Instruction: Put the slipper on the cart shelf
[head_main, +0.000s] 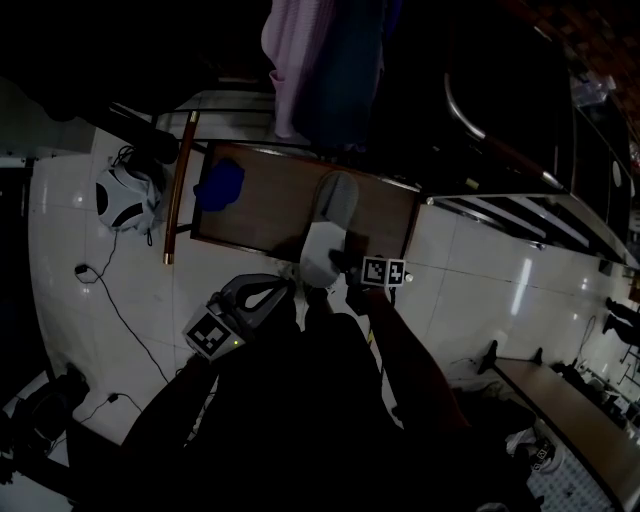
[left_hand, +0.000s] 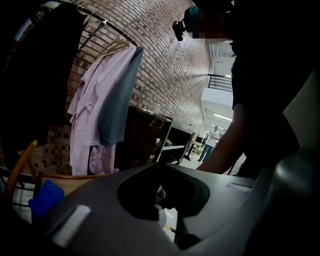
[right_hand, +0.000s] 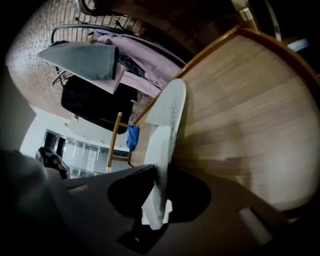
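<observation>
Surfaces as seen:

- Slipper (right_hand: 167, 112): white cloth, matt. The sole face has a fine pebbled grain.
- Cart shelf (right_hand: 245, 95): pale brown wood with straight grain showing. Smooth, with a low satin sheen.
- Blue cloth (head_main: 220, 185): soft, crumpled, matt.
- My right tool (right_hand: 159, 170) and left tool (left_hand: 160, 167): grey moulded plastic, smooth and matt.
- Marker cube (head_main: 383, 271) on the right tool: black print on white, flat finish.
- Floor (head_main: 480, 270): white tiles, glossy, with bright glare spots.
- Wall (left_hand: 165, 50): bare brick, rough, with the mortar lines plain.
- Robes (left_hand: 92, 105): pink and grey cloth, soft and matt.
- Post (head_main: 180, 180) at the cart's end: varnished wood, glossy.
</observation>
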